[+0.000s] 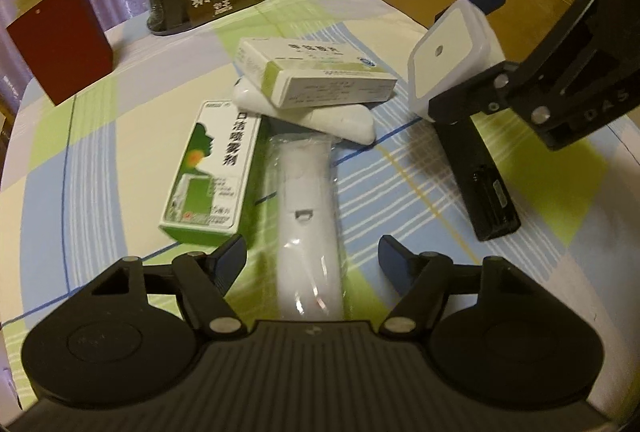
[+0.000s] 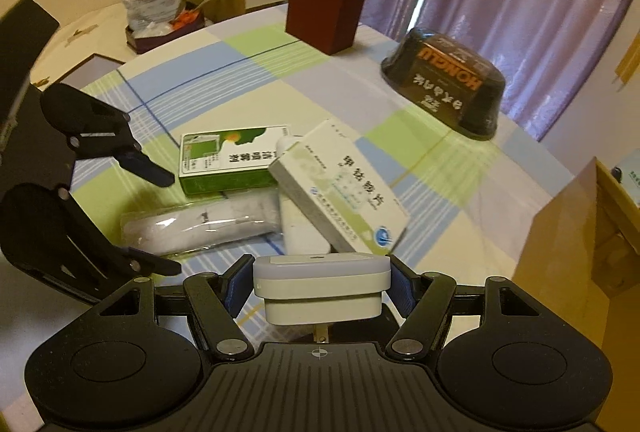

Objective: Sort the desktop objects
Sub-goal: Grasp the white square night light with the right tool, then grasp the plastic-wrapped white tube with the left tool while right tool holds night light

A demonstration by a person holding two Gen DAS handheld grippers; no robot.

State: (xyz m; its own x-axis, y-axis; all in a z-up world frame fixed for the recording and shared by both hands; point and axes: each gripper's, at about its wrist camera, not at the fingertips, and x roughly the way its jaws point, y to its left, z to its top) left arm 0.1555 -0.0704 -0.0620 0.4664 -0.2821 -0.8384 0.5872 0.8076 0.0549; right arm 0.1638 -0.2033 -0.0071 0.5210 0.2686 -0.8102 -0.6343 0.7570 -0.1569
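White plug-in night light (image 2: 322, 288) sits clamped between the right gripper (image 2: 320, 286) fingers, raised above the checked tablecloth (image 2: 280, 64). Left gripper (image 1: 312, 252) spread wide over a wrapped white tube (image 1: 308, 192), beside the green-and-white box (image 1: 210, 168).

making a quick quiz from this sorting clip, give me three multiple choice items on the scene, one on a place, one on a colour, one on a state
1. The white-and-green box lies:
A. on a white pack
B. inside the cardboard box
C. under the black bowl

2. The open paper bag is:
A. yellow
B. dark red
C. blue

3. The right gripper is:
A. open and empty
B. out of view
C. shut on the white plug-in device

Answers:
1. A: it rests tilted on the white pack.
2. B: its sides are dark red.
3. C: both pads press the device's sides; the left gripper is open.
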